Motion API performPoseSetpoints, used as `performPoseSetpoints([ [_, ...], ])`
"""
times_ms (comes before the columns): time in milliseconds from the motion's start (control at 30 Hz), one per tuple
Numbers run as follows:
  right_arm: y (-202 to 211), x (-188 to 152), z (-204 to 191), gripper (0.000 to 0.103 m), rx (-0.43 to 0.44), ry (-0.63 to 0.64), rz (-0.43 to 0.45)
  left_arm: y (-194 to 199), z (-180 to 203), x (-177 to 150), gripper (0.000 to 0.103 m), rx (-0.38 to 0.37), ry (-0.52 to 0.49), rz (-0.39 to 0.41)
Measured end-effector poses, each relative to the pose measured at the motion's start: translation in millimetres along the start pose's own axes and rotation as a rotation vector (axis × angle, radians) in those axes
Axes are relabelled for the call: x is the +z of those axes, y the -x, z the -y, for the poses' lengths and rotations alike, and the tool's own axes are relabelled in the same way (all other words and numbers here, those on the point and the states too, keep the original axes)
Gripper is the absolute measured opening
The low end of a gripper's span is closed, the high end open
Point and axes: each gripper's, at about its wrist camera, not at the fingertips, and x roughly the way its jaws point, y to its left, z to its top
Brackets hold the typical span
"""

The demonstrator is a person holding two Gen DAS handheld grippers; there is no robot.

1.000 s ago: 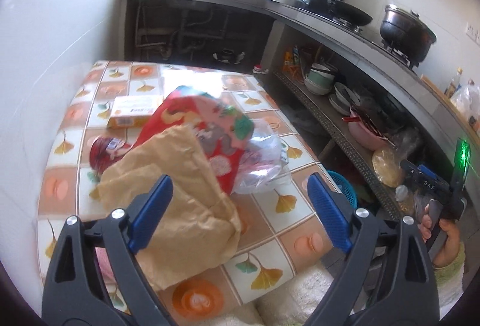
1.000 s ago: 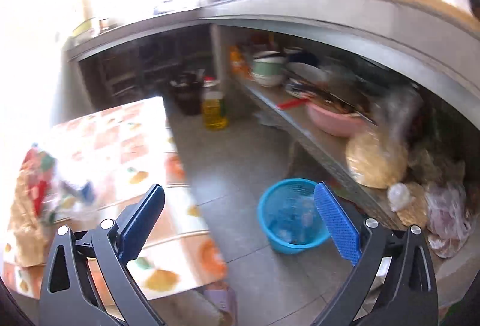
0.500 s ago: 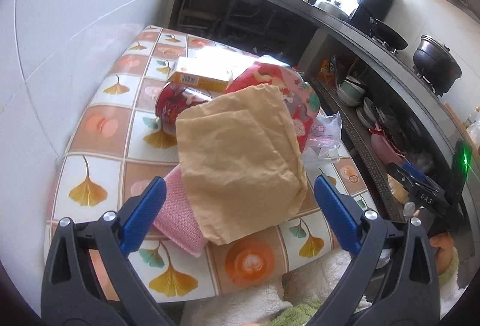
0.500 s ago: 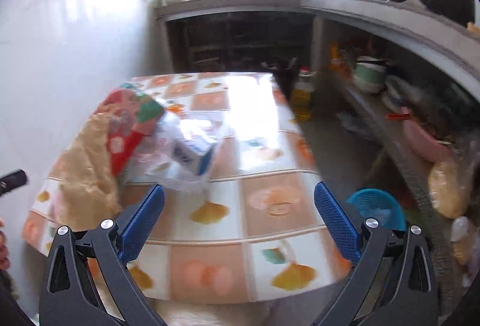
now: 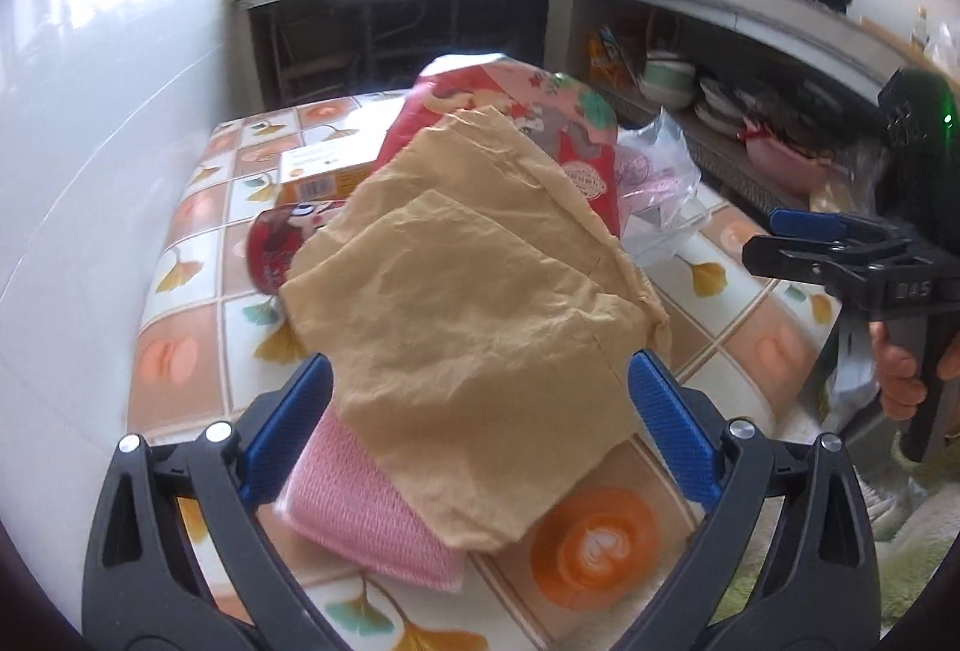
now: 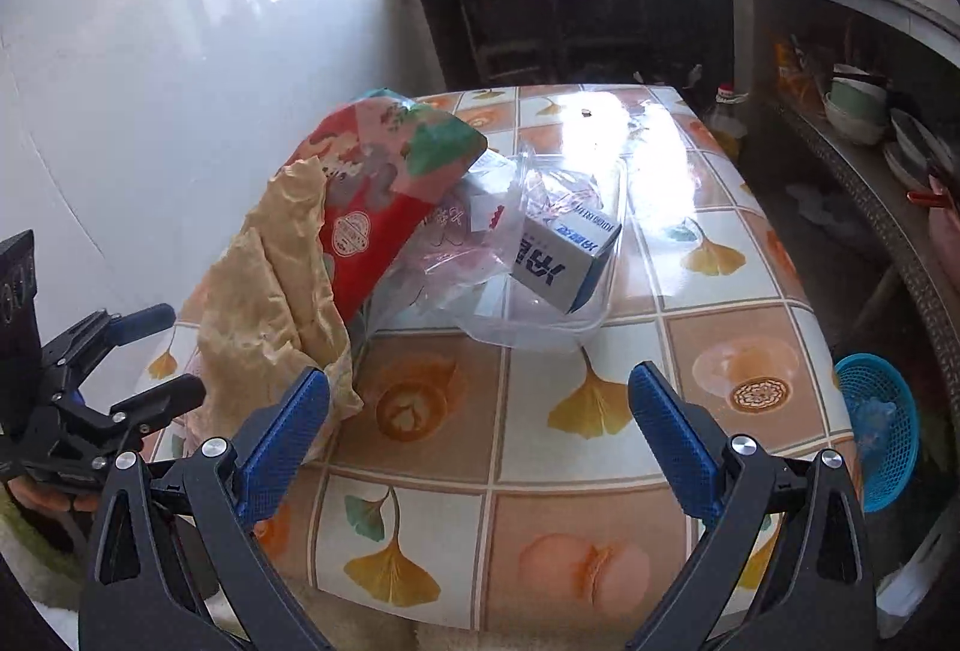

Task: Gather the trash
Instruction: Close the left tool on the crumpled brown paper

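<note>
**Both grippers spread at the near table edge, trash heaped ahead**

The left gripper hangs level, fingers wide apart, the crumpled brown paper bag between them; its long axis runs away toward the red patterned bag. The right gripper, equally spread, faces the tiled table with the clear plastic bag beyond.

Paper bag overlaps the cloth (box behind).
</note>
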Motion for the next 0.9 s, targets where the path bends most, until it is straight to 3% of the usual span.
performPoseSetpoints([
  [267,-19.5,-3.1,12.4,0.097,0.001,-0.036,-0.054,-51.2,5.6,15.5,0.095,0.004,-0.112,-0.097],
  [567,-26.2,-2.0,14.8,0.097,-0.002,-0.042,-0.067,-57.4,4.1,16.3,0.093,-0.029,-0.127,-0.113],
  [700,-25.0,-0.8,16.2,0.097,-0.001,-0.049,-0.064,-53.7,-1.4,14.9,0.071,-0.060,-0.085,-0.125],
  [900,-19.1,-1.2,16.5,0.097,0.000,-0.054,-0.050,-48.6,-6.2,13.6,0.045,-0.054,-0.043,-0.133],
])
